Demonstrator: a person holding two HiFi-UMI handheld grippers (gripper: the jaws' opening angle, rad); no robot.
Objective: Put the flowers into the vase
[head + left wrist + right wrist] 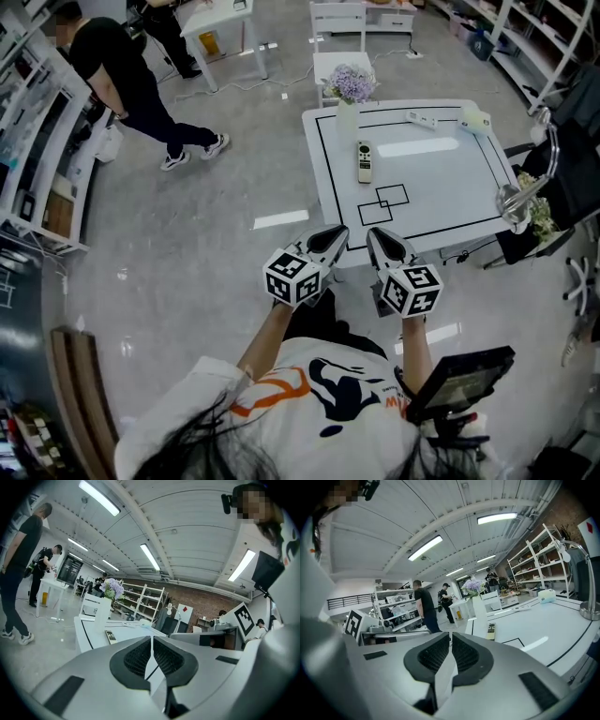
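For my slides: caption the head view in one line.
Left claw and right claw, shut and empty, at the table's near edge; flowers already stand in the vase.

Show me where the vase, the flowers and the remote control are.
vase [347, 124], head view, its white body.
flowers [352, 82], head view, purple blooms.
remote control [365, 161], head view, its middle.

From the left tool [336, 232] and right tool [377, 234], the near and middle table [441, 178] lay bare at twelve o'clock. Further in lay a remote [364, 161], with the vase [347, 120] of flowers [350, 82] upright behind it. A lamp [514, 199] stood at two o'clock. A second remote [422, 119] and a box [475, 119] lined the far edge at one o'clock.
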